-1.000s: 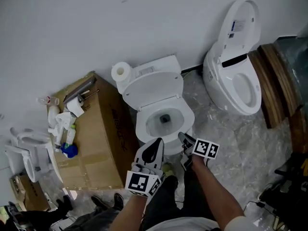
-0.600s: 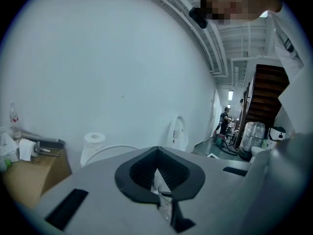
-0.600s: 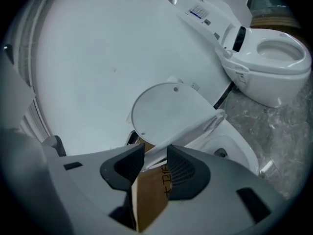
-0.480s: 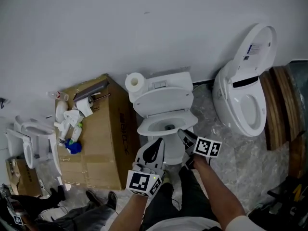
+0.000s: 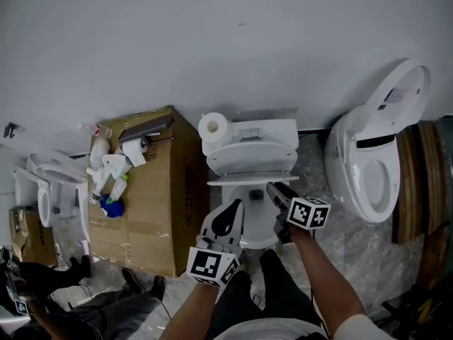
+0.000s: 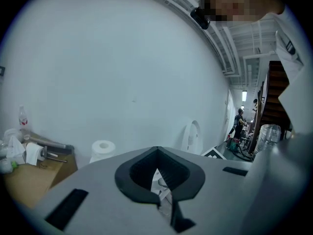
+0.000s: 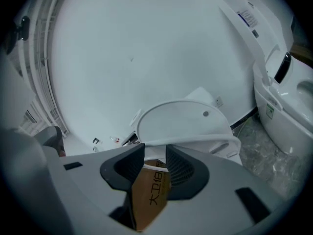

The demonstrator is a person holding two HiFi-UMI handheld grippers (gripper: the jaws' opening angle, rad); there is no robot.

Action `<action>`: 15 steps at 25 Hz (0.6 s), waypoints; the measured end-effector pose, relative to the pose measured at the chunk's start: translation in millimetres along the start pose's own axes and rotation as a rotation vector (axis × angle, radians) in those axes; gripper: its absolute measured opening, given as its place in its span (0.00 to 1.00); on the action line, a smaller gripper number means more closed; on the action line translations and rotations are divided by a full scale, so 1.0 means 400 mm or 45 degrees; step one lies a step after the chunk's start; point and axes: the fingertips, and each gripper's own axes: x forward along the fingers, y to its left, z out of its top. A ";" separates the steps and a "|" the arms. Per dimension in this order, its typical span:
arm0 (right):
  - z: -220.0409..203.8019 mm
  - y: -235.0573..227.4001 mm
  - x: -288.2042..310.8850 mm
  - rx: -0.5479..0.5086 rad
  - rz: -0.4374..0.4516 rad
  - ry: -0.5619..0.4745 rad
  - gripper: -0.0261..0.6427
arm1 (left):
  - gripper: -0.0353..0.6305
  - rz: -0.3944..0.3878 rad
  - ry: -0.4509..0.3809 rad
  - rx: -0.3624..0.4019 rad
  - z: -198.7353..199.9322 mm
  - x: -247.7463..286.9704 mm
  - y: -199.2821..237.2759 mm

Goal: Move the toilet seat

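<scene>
A plain pale wall [image 5: 212, 41] and a marbled floor [image 5: 322, 211] frame the toilet at the centre of the head view, beside a cardboard box [image 5: 166, 190] at centre left. The toilet seat [image 5: 251, 166] stands raised, leaning back against the cistern [image 5: 252, 134]. Its long axis runs upward and its underside faces the person, so the lift looks finished. Whether it must come down again cannot be told. The right gripper [image 5: 274, 191], low over the bowl [image 5: 256, 218], has just been opening its jaws and they stand spread with nothing between them. The left gripper [image 5: 232, 207], lower centre, is pressed together and empty.
</scene>
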 end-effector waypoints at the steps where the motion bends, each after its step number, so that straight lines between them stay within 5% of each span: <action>1: 0.010 -0.002 0.008 -0.033 -0.007 0.007 0.25 | 0.06 0.009 -0.003 -0.004 0.002 0.005 0.006; 7: 0.052 -0.038 0.052 -0.286 -0.145 0.066 0.10 | 0.06 0.059 -0.002 -0.016 0.011 0.026 0.031; 15: 0.113 -0.048 0.115 -0.445 -0.193 0.070 0.08 | 0.06 0.113 -0.004 -0.025 0.012 0.034 0.065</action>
